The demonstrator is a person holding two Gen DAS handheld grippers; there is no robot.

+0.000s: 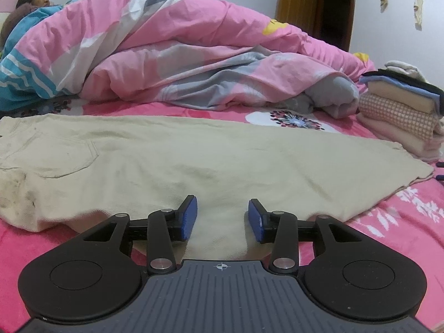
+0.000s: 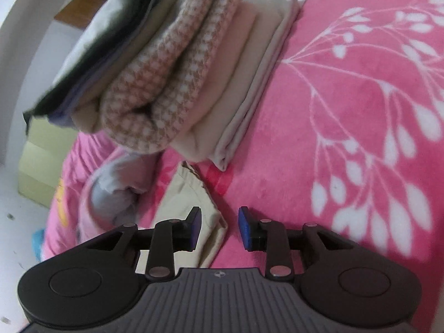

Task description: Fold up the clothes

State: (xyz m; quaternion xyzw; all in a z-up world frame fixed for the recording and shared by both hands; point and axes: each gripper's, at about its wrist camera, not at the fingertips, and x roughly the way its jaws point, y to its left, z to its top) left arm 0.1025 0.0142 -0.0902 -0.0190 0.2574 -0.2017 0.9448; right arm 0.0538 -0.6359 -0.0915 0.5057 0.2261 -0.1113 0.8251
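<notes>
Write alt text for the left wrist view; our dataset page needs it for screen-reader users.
An open left gripper hovers low over the near edge of beige trousers laid flat on a pink floral bedsheet. Behind lies a rumpled pink quilt, with a stack of folded clothes at the right and a person lying at the far left.

Both grippers, jaws parted.
Left gripper (image 1: 222, 219): blue pads (image 1: 189, 217) spread apart, level, nothing clamped. Right gripper (image 2: 219, 229): pads likewise spread wide, empty, view tilted and slightly blurred.
</notes>
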